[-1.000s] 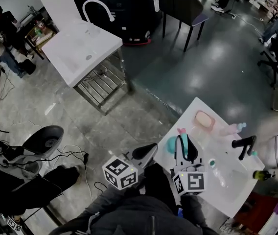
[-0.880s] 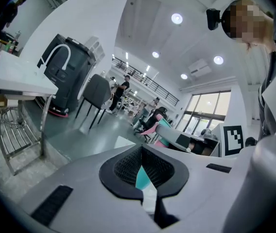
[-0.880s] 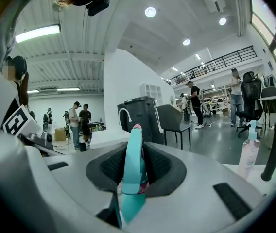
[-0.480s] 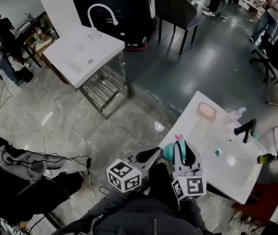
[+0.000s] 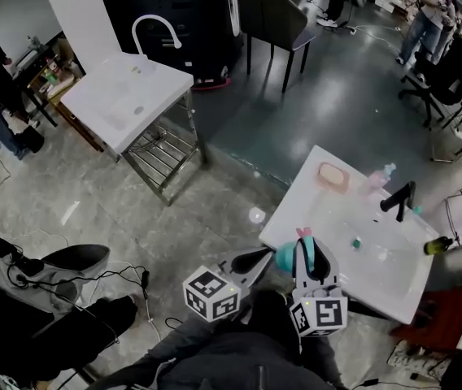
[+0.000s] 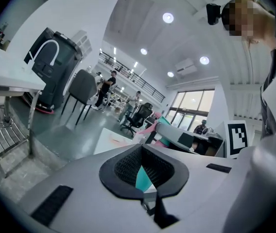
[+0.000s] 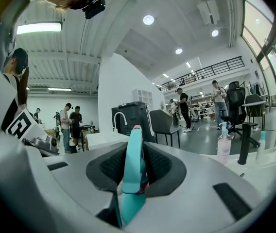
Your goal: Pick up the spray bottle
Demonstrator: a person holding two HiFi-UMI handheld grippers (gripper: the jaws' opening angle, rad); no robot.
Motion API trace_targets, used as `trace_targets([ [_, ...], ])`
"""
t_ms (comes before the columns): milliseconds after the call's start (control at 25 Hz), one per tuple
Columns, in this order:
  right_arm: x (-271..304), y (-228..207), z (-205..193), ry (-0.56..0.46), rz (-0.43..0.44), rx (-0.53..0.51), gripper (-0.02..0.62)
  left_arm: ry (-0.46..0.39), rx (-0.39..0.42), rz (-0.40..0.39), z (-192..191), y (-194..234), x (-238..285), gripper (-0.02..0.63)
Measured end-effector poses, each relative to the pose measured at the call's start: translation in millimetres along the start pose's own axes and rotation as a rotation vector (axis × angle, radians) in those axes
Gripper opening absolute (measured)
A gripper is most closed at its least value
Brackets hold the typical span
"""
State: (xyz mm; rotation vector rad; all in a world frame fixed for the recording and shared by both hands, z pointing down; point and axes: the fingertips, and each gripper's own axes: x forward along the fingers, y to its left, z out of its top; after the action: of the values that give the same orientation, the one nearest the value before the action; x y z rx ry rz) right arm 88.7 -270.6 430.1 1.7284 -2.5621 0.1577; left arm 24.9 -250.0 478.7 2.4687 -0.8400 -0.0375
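Both claws have been drawing back from the basin over the last second. The small teal piece (image 5: 357,242) in the sink, which was lying just beside the right claw (image 5: 307,249), is now sitting well apart from it.

The right claw is clenching the spray bottle (image 5: 287,255), a teal one with a pink nozzle tip. The right gripper view is showing it standing up between the jaws, with the pads pressing on either side of it. That claw is hovering at the near-left corner of the white table (image 5: 394,287).

The left claw (image 5: 250,260) is travelling just beside the right one, on its left, with its jaws closed together and gripping nothing. Through the hollow in its pads a sliver of teal is peeking from beyond.

Ahead of the right claw and off to its right, a black faucet (image 5: 399,200) is standing at the far side of the basin. A pink bottle (image 5: 375,180) is standing near the faucet, and a pink soap dish (image 5: 333,176) is lying toward the table's far corner, straight ahead of the claw.

Behind the claws, the left marker cube (image 5: 212,293) and the right marker cube (image 5: 319,314) are riding close to the person's dark jacket (image 5: 239,364).
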Motion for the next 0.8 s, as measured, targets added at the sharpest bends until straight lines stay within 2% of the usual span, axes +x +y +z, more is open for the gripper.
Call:
trace_targets([
  [320,-28.7,-52.9,4.9,-0.01,-0.114,0.021,0.077,0.037,0.01,-0.047,-3.7,-22.5,36.7,0.003],
  [600,-48.6,-89.9,9.6,-0.019,-0.146,0.043,0.077,0.044,0.027,-0.07,-6.2,-47.8,65.3,0.003],
  [800,-55.0,-100.3,9.9,-0.023,-0.138,0.052,0.077,0.048,0.035,-0.065,-8.5,-57.5,74.6,0.003],
])
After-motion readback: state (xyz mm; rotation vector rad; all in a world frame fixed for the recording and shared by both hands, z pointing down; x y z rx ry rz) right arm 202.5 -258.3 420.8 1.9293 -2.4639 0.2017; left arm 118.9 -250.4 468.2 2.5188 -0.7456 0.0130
